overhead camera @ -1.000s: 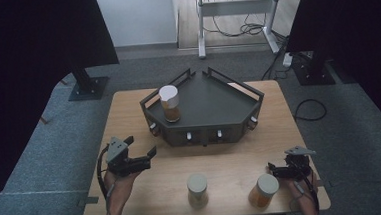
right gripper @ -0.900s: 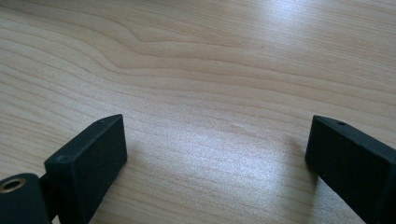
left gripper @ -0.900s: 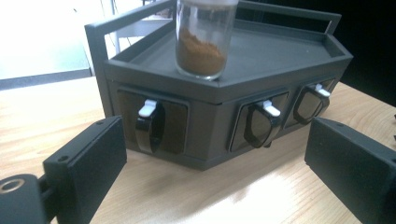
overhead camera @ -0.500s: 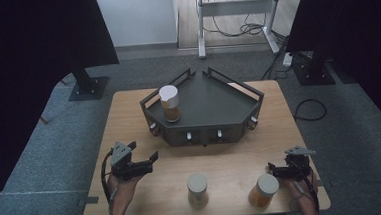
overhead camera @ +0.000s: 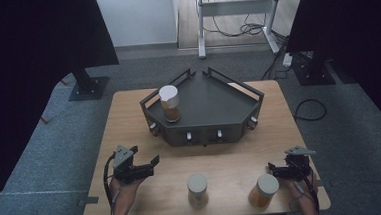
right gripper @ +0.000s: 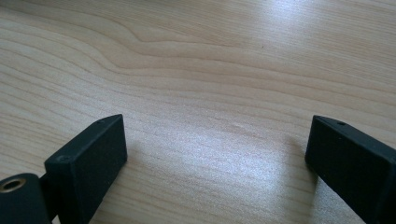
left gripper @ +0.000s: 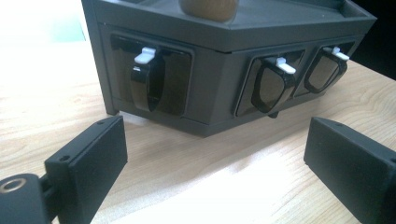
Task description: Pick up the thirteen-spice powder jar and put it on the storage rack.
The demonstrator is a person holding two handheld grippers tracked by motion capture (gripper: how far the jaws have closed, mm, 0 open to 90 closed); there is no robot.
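The left gripper, jaws wide and empty, faces the grey tray. The right gripper, also wide, sits just beside the orange jar.

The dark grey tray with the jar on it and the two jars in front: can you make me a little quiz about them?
1. True or false: the white-lidded jar of brown stuff stands on the dark grey angular tray.
2. How many lidded jars stand on the bare wooden table, off the tray?
A one, B two, C three
3. Fill in: the left gripper has its jaws ____ with nothing between them.

Key:
1. true.
2. B: the grey-lidded jar and the orange jar with a pale lid.
3. open. The left gripper view shows them wide apart, pointing at the tray's front latches.
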